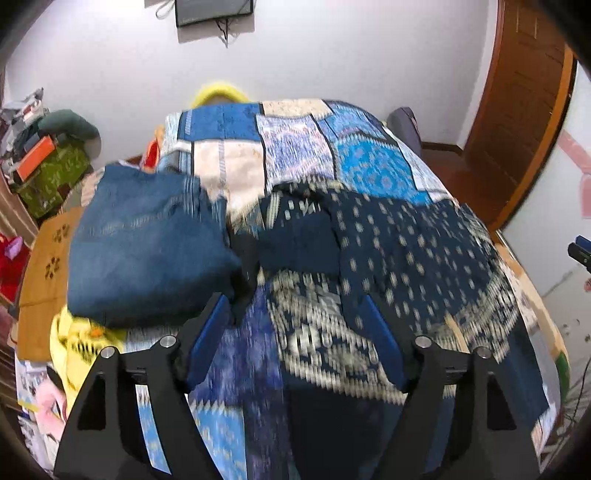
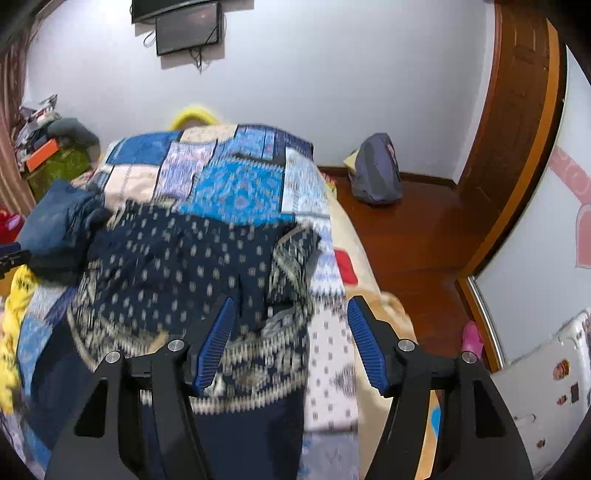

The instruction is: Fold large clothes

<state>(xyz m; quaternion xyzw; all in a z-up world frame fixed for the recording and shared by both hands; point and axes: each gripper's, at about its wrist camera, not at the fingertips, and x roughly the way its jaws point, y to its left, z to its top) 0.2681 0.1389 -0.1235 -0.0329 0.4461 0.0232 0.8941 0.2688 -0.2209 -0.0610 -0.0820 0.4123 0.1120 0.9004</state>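
Left tool (image 1: pixel 293 299) jaws wide, nothing between the blue pads (image 1: pixel 207 338), hanging above the bed. Right tool (image 2: pixel 291 304) likewise spread, empty, ribbed pads (image 2: pixel 216 341) clear of the fabric. Both views motion-blurred.

Directly below and ahead of both tools: navy patterned garment (image 1: pixel 388 258) lying on the bed, dark ground with small pale motifs and a pale ornate border near the lower edge. In the right wrist view same garment (image 2: pixel 177 266) partly bunched, one edge rumpled on its right side. Fold state not readable through the blur.

Left of garment: folded blue jeans (image 1: pixel 147 243), touching or just beside it; contact line blurred. Yellow fabric (image 1: pixel 74 339) under the jeans' near edge.

Underneath all: blue patchwork bedspread (image 1: pixel 295 147) covering the bed.

Further out: right tool's tip (image 1: pixel 580 251) at the right edge of the left wrist view. Wall-mounted TV (image 2: pixel 188 31) on the white wall. Grey backpack (image 2: pixel 376 173) on the wooden floor (image 2: pixel 406 240) by the wall. Brown wooden door (image 2: pixel 517 110) at right. Clutter pile (image 1: pixel 48 158) at far left.
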